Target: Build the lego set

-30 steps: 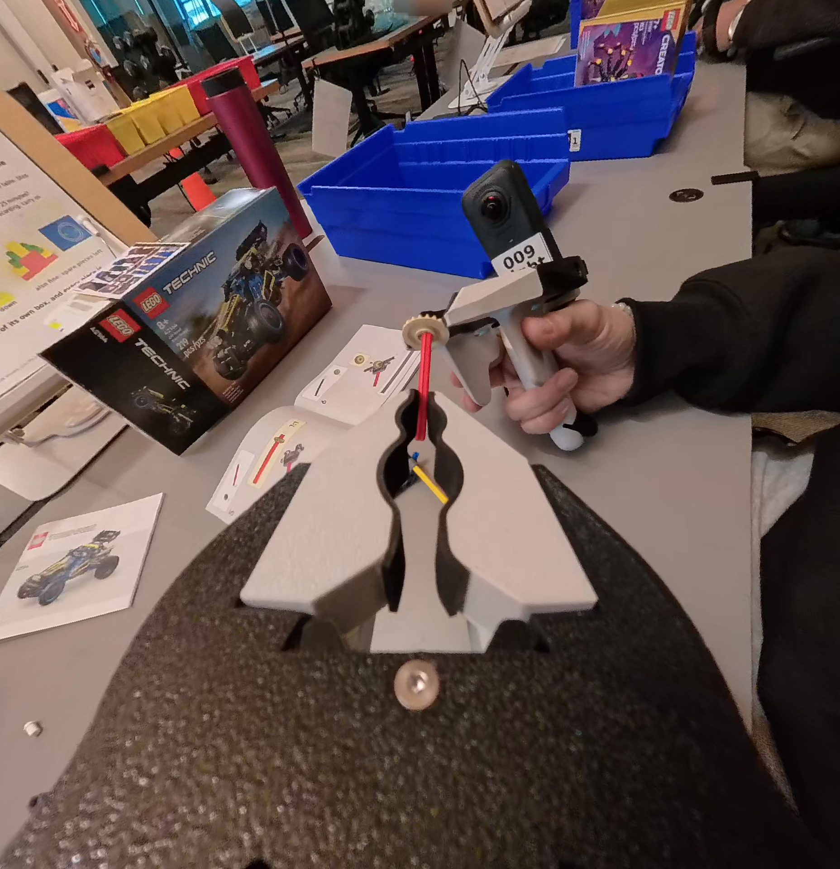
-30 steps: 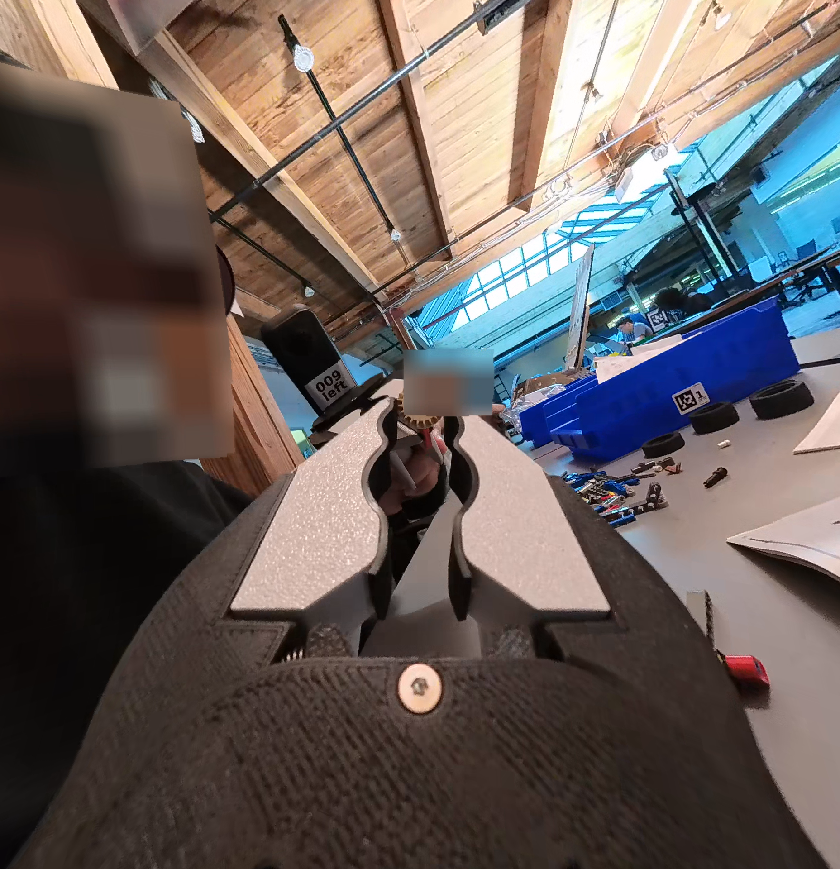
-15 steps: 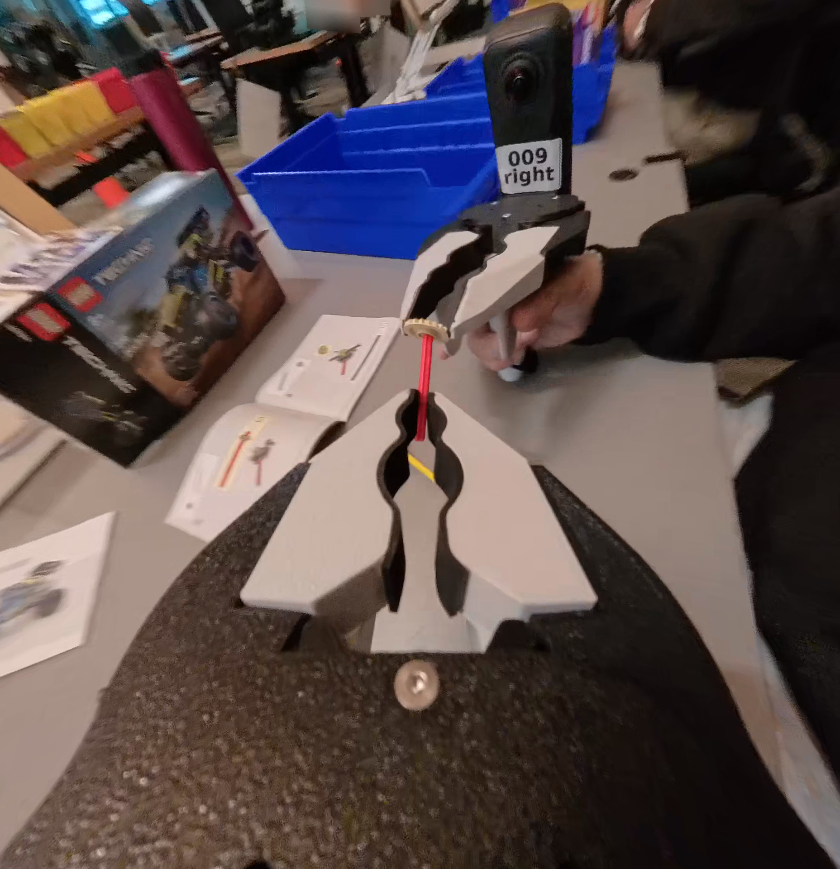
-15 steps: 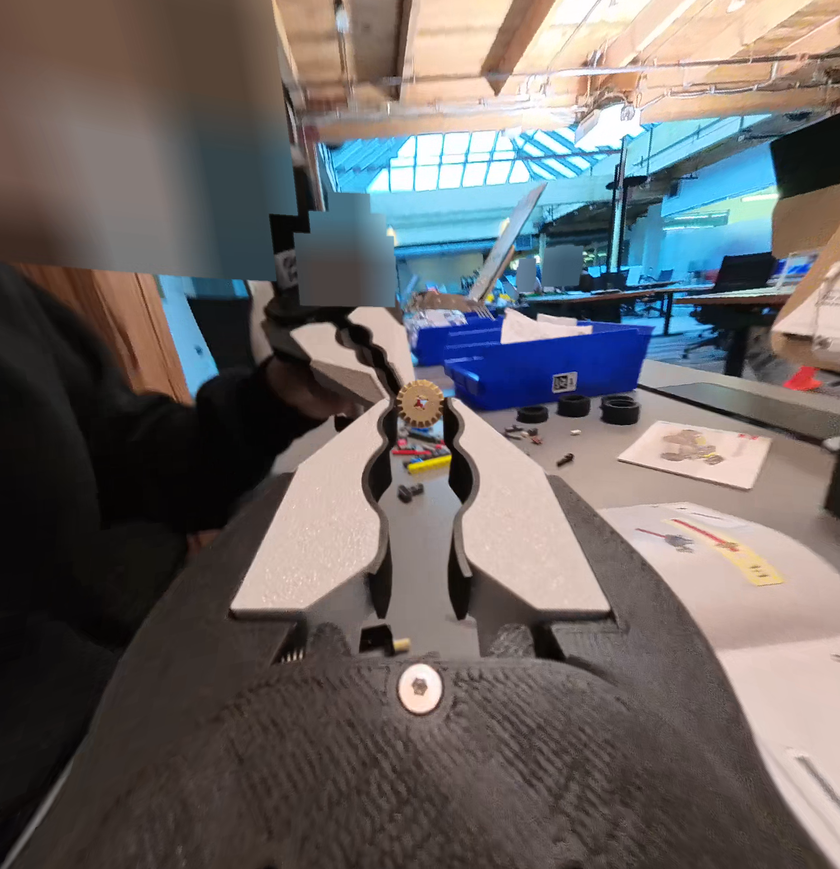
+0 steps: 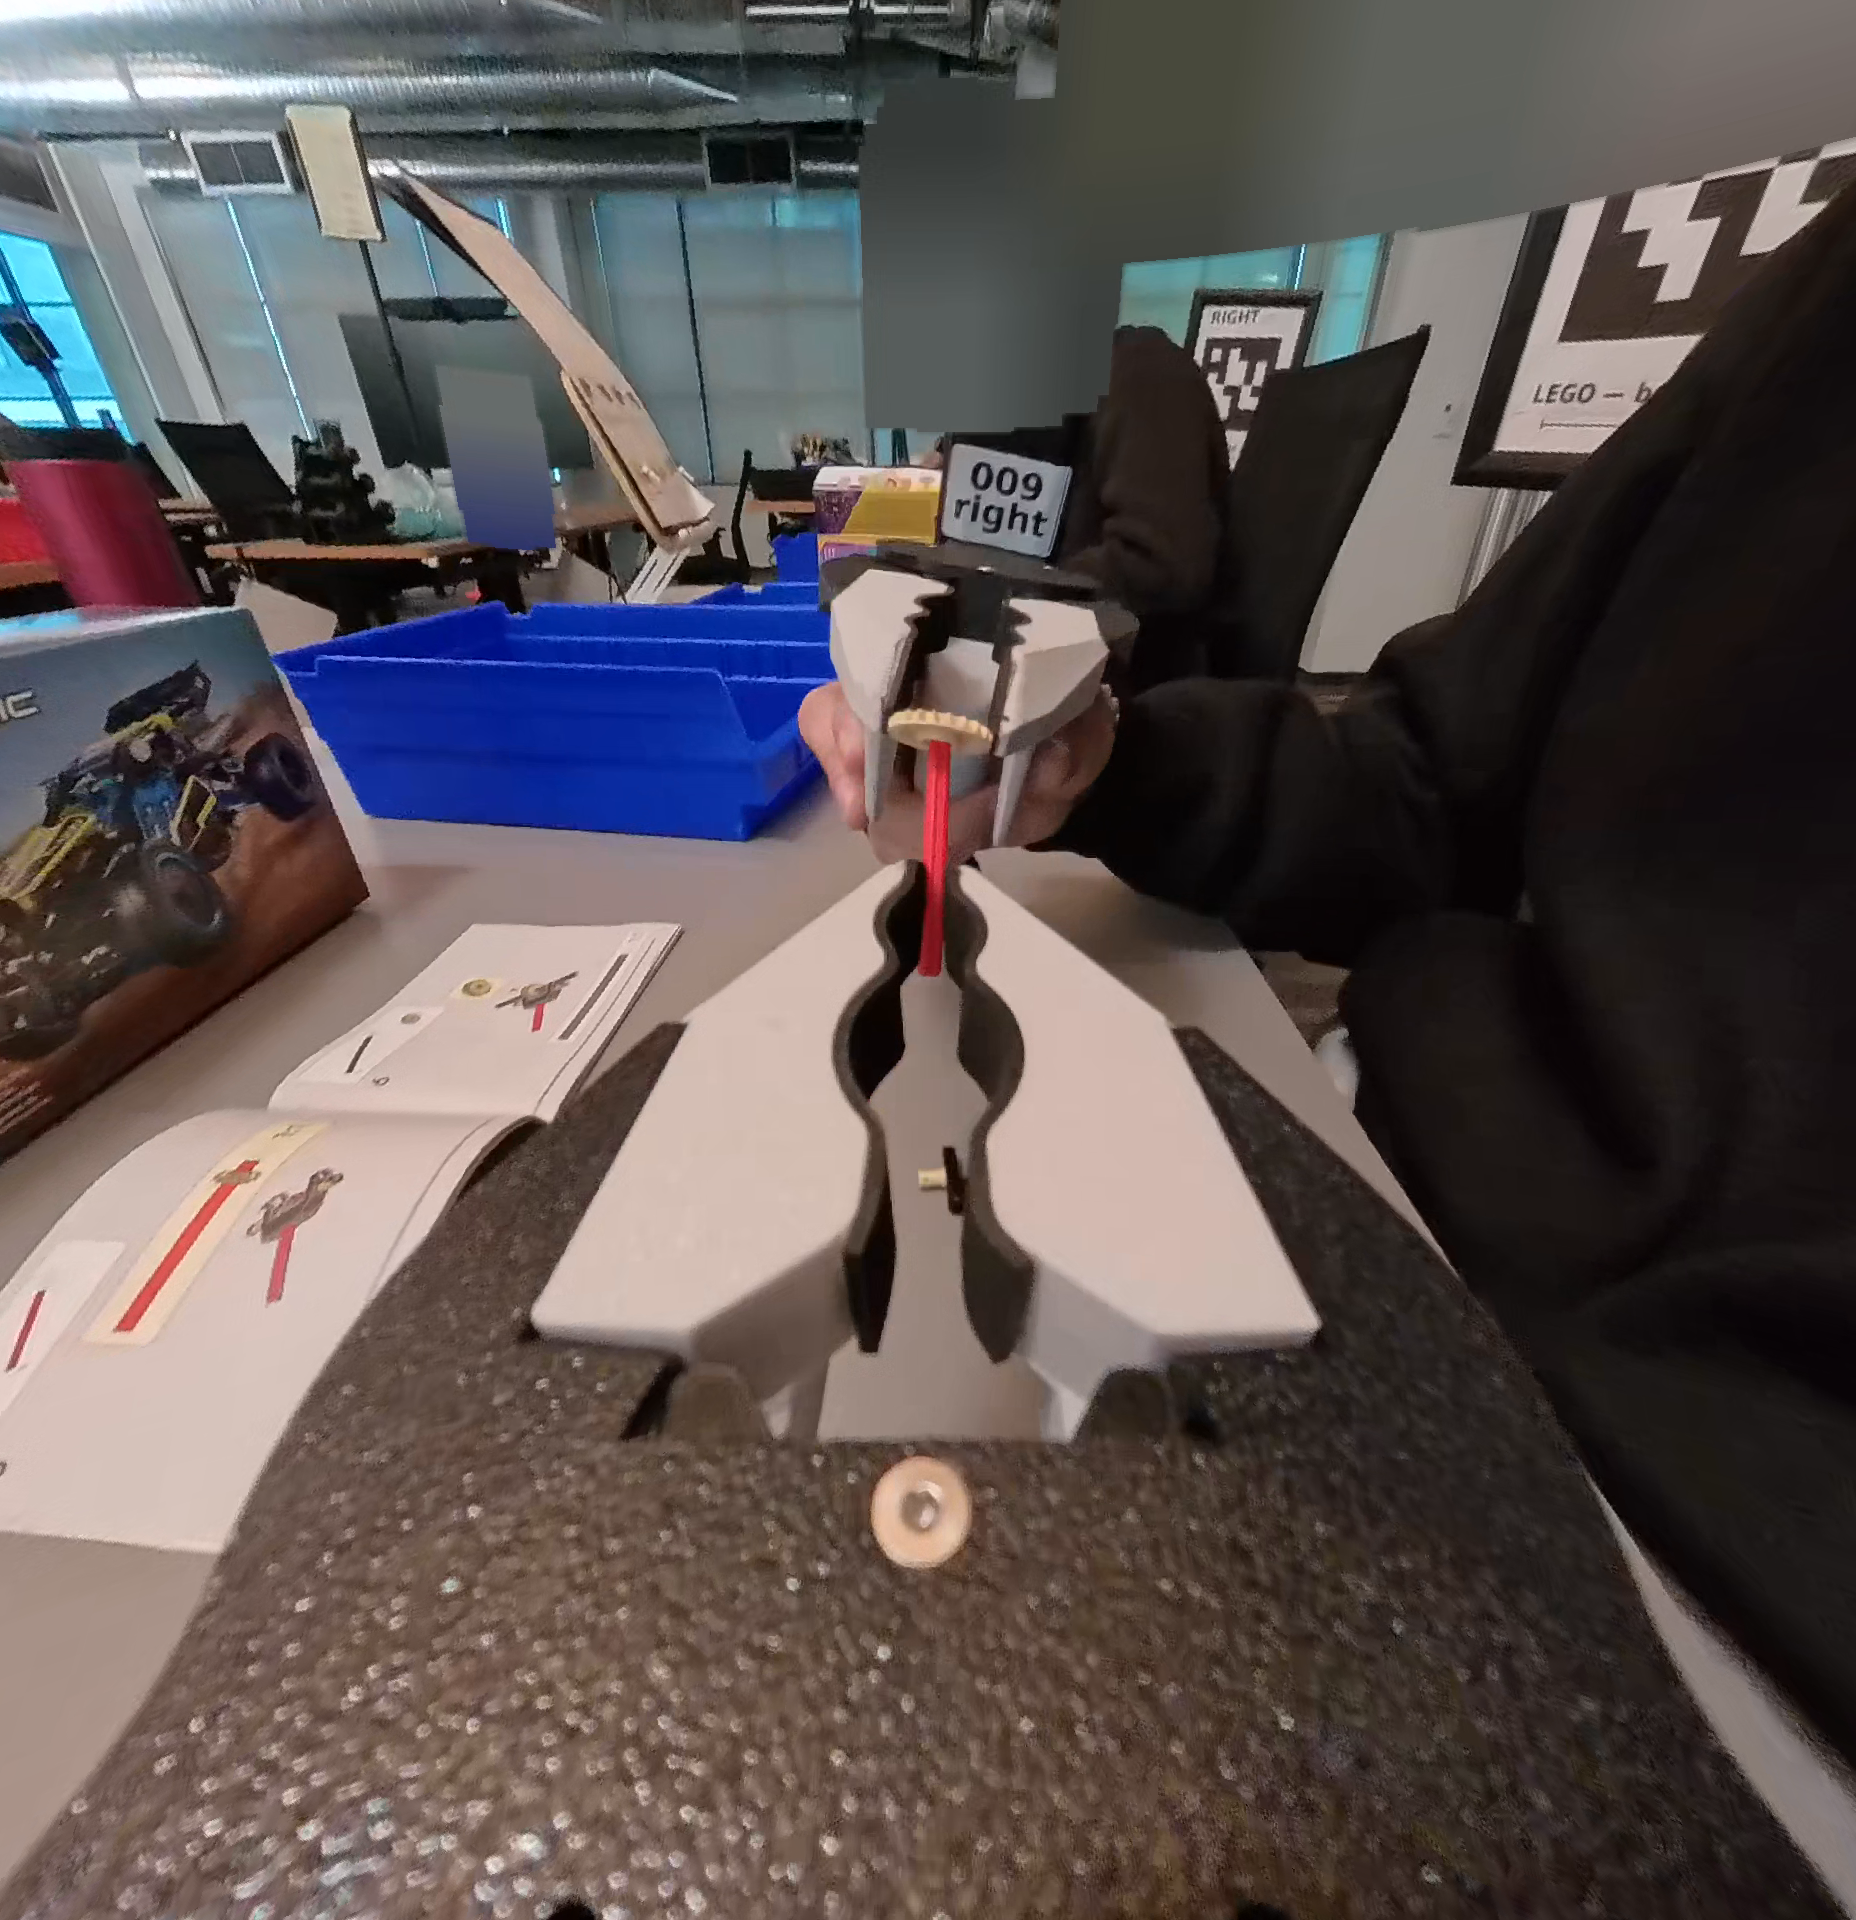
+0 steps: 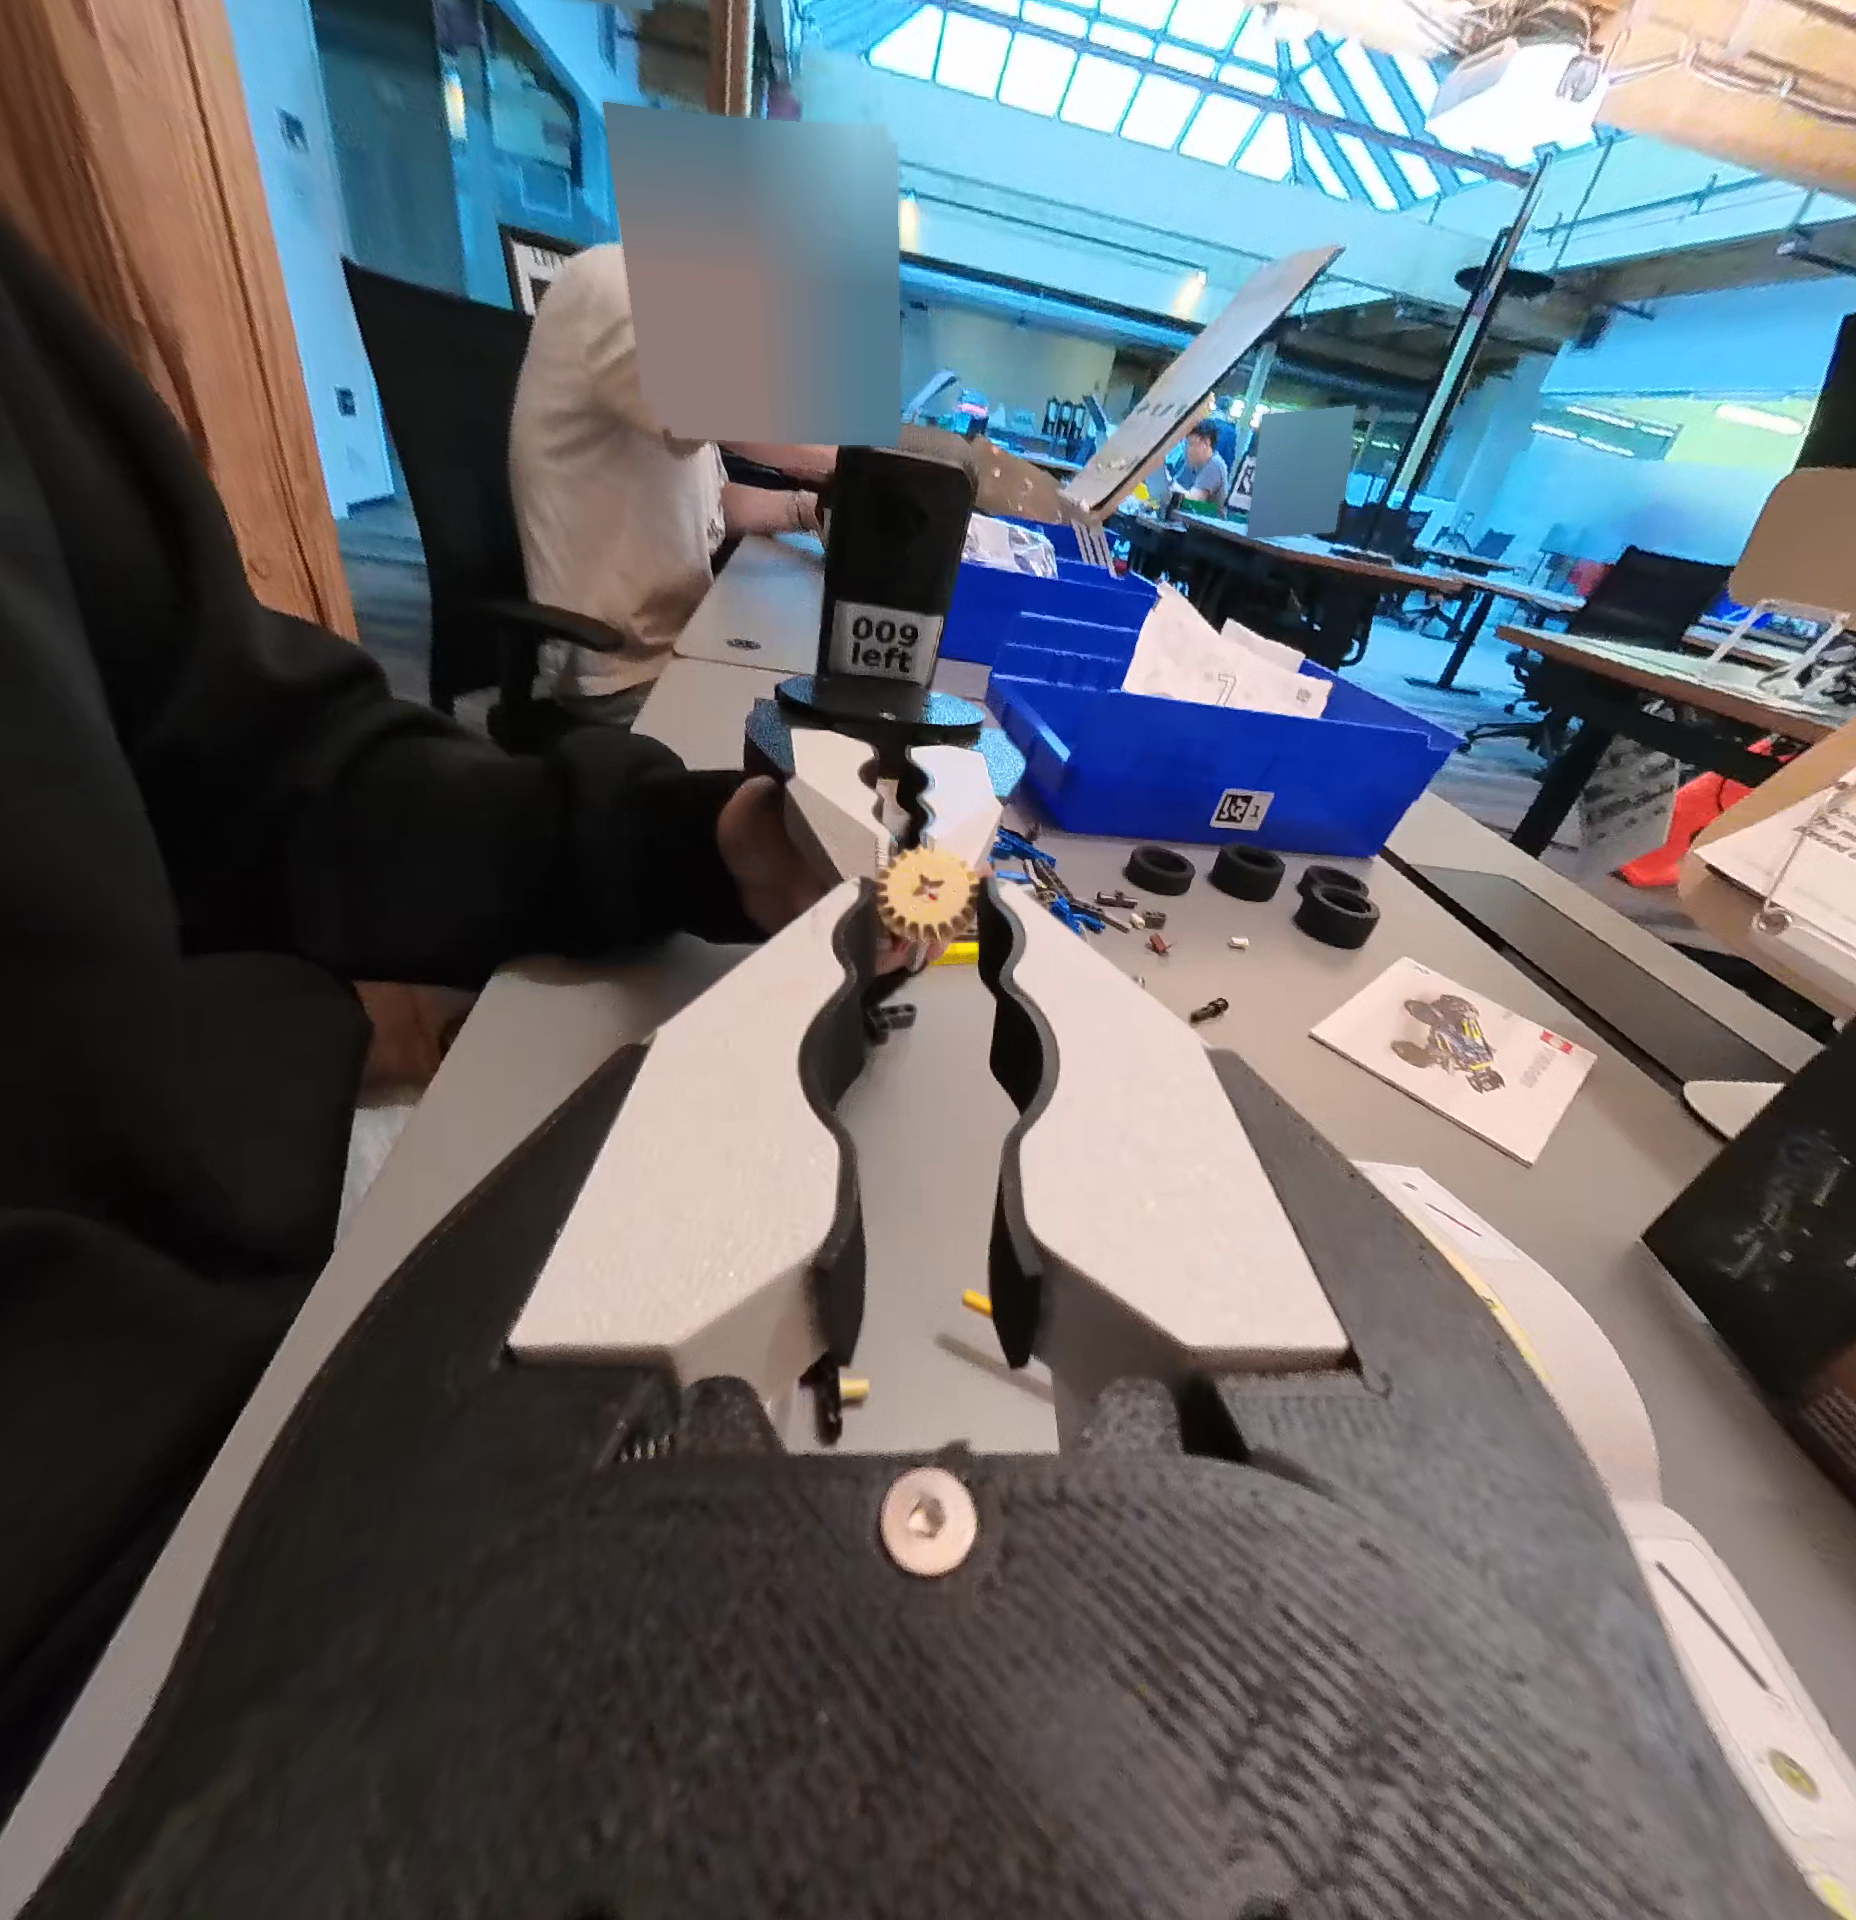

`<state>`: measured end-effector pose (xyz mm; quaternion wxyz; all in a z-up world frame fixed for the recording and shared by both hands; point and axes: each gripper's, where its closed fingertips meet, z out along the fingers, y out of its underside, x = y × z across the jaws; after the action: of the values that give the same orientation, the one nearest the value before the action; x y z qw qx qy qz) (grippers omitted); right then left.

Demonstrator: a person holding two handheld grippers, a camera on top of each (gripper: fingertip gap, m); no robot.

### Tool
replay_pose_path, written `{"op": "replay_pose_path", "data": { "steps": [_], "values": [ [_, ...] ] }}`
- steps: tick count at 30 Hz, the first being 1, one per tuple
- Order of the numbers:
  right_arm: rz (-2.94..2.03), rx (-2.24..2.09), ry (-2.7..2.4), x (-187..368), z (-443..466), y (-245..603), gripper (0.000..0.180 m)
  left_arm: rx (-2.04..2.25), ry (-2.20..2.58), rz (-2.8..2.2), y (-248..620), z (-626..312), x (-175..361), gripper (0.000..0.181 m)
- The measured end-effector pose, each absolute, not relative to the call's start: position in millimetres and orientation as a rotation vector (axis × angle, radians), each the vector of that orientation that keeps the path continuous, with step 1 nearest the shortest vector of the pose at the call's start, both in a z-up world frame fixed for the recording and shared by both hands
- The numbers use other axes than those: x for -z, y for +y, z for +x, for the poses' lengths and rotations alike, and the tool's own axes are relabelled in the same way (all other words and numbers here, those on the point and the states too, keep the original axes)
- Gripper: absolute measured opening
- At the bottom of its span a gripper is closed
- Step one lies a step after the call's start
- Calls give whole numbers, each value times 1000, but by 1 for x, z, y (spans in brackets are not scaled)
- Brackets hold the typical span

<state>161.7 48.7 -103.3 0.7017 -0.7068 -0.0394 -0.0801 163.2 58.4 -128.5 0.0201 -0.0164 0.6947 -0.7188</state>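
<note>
My left gripper (image 5: 932, 896) is shut on the lower part of a thin red axle (image 5: 934, 831) that points away from me. A tan toothed gear (image 5: 939, 727) sits on the axle's far end. My right gripper (image 5: 945, 795) faces the left one and is shut on that gear. In the right wrist view the gear (image 6: 926, 891) sits face-on between my right gripper's (image 6: 924, 906) tips, with the left gripper (image 6: 901, 821) just behind it. Both are held above the grey table (image 5: 612, 883).
A set box (image 5: 124, 831) stands at the left, an open instruction booklet (image 5: 467, 1039) beside it, blue bins (image 5: 550, 717) behind. Black tyres (image 6: 1246, 868), loose small parts (image 6: 1059, 899) and a leaflet (image 6: 1454, 1049) lie on the table. A small pin (image 5: 939, 1179) lies below the left gripper. My two grippers' fingertips are within a few centimetres of each other.
Both grippers have tilted up to level and the right one has swung round to face the left head-on. The gear has stayed on the end of the red axle.
</note>
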Motion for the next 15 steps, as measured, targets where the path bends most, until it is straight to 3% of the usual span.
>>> {"op": "replay_pose_path", "data": {
  "steps": [15],
  "values": [
    [-1459, 311, -223, 79, 141, 51, 17, 2572, 1990, 35, 59, 145, 104, 2]
  ]
}}
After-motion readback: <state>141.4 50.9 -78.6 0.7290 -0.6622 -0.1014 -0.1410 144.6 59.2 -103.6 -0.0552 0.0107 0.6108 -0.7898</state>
